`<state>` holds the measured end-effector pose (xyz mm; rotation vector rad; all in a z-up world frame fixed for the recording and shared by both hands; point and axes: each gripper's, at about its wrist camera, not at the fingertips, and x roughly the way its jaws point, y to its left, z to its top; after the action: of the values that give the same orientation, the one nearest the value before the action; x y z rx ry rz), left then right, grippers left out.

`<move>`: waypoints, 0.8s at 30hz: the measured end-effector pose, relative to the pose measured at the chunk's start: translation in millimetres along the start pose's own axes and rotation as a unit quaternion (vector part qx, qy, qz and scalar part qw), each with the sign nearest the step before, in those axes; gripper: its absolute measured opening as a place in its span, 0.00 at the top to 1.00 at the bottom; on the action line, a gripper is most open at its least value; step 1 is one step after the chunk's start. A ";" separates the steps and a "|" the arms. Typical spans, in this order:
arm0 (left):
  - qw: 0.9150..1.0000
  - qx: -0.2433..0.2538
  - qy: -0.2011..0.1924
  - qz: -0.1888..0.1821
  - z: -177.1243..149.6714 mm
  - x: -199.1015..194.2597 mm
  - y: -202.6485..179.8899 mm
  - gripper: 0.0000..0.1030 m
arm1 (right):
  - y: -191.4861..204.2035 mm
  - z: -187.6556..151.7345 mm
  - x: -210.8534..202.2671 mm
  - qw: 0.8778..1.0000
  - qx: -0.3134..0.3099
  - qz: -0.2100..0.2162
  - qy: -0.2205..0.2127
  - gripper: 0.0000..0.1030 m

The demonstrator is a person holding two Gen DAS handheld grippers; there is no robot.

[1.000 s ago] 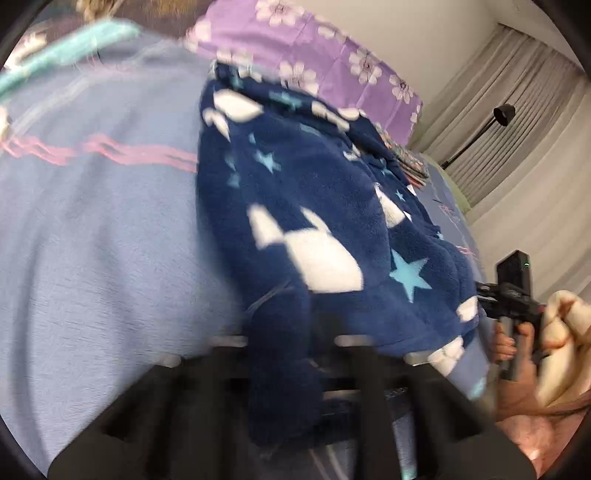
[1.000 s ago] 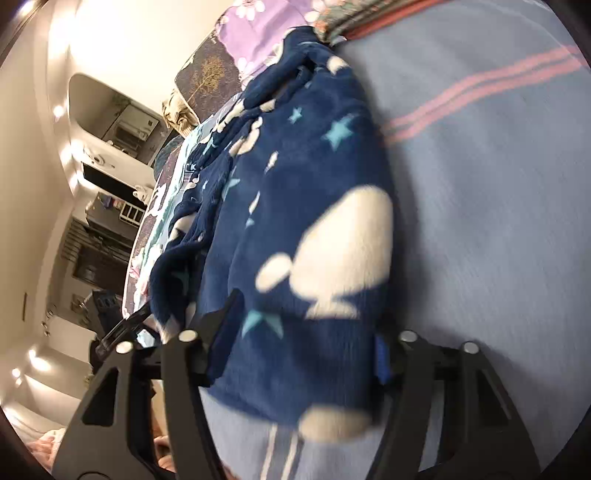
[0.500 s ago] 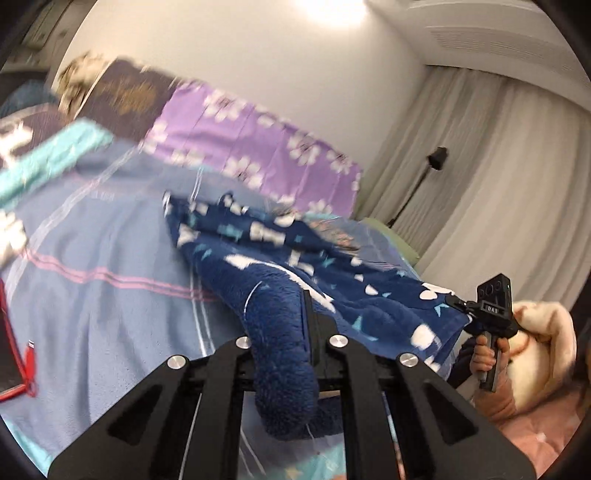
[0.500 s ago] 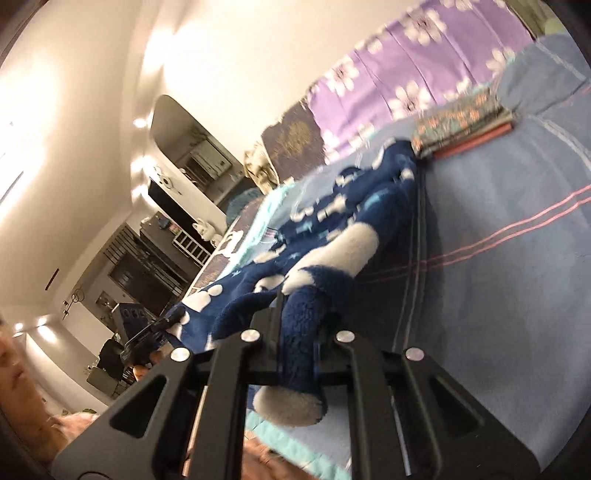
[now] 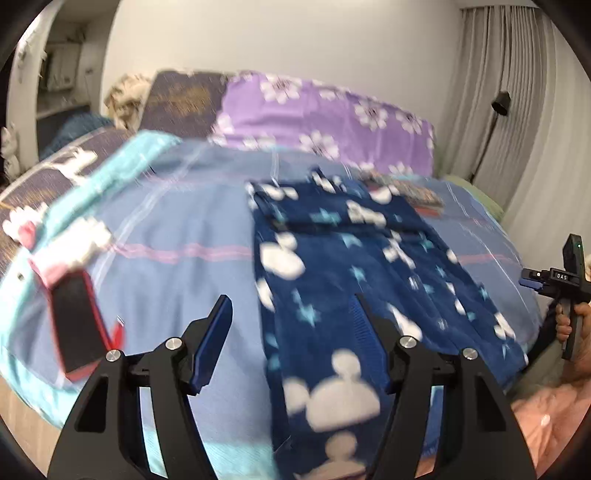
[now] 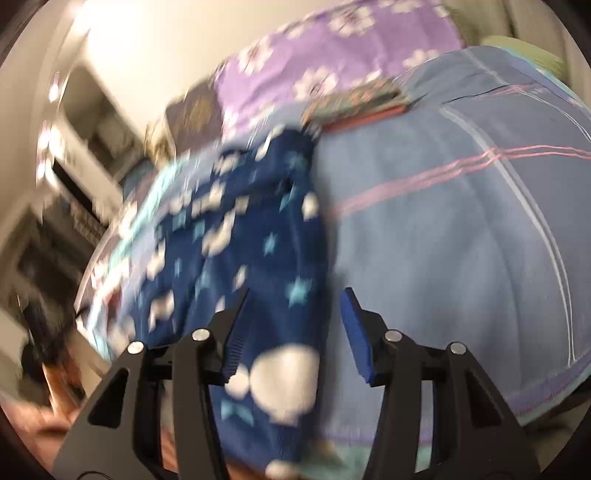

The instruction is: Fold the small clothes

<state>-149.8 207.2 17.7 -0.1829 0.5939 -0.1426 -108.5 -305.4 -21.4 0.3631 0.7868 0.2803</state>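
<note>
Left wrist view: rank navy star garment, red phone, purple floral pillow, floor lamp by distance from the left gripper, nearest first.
From the left gripper, jaws open:
1. Navy star garment, directly ahead, its near end under the right finger.
2. Red phone, left, on the bed's near edge.
3. Purple floral pillow, at the head of the bed.
4. Floor lamp, far right by the curtain.

Blue bedspread (image 5: 177,229) carries navy fleece garment (image 5: 332,266) and red phone (image 5: 75,325).

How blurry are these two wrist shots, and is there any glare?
Left wrist view: mild motion blur on the navy star-print fleece garment and red-cased phone, even lighting. Right wrist view: heavier smear across the garment, with bright wall glare at upper left.
</note>
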 end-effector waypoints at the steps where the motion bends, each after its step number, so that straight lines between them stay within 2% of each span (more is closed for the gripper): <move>1: 1.000 0.003 -0.017 0.002 10.0 -1.3 1.6 0.34 | 3.4 9.8 3.2 1.000 -0.010 -0.004 -0.008 0.50; 4: 0.999 0.023 -0.042 -0.009 41.0 13.3 -2.9 0.30 | 18.2 48.2 36.0 0.999 -0.031 0.016 -0.012 0.50; 8: 0.999 0.009 0.007 -0.053 90.4 87.1 -9.1 0.30 | 52.1 98.5 91.2 0.997 -0.066 0.045 0.002 0.51; 11: 0.995 0.024 0.055 -0.074 131.0 168.4 -23.7 0.30 | 78.1 134.6 136.4 0.995 -0.087 0.052 0.020 0.53; 15: 0.992 0.043 0.102 -0.061 165.5 265.5 -39.6 0.30 | 97.7 183.7 211.2 0.994 -0.081 0.053 0.055 0.54; 20: 0.986 0.005 0.158 -0.046 188.9 378.0 -41.8 0.30 | 102.8 229.6 293.9 0.994 -0.059 0.026 0.092 0.53; 24: 0.983 -0.010 0.178 -0.034 193.6 421.5 -39.9 0.30 | 99.4 241.3 340.0 0.991 -0.060 -0.001 0.116 0.51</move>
<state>302.3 115.2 -44.8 -0.2000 0.9455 -0.2386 286.1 -139.0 -39.0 0.2184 0.9942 0.3708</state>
